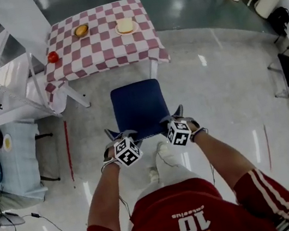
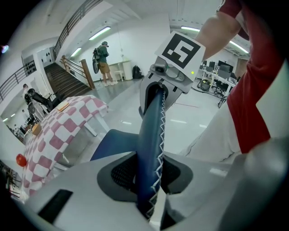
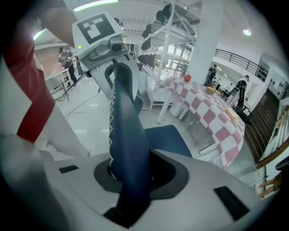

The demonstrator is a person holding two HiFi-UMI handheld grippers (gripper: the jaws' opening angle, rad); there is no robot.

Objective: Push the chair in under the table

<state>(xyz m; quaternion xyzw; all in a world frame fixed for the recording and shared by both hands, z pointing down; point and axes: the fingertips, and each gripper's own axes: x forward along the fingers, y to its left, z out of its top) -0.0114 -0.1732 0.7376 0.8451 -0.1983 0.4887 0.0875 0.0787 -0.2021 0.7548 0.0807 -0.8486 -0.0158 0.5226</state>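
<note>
We reach both arms forward and down, forearms bare and nearly parallel, each gripper tilted steeply toward the floor with its marker cube facing up. The left gripper (image 1: 116,136) is clamped on the left end of the blue backrest (image 2: 151,135), the stitched top edge pinched between its pads. The right gripper (image 1: 174,118) grips the right end the same way. The chair (image 1: 139,107) stands on the floor facing the checked table (image 1: 102,50), its seat front close to the table's near edge, towards the right corner, not yet under it.
</note>
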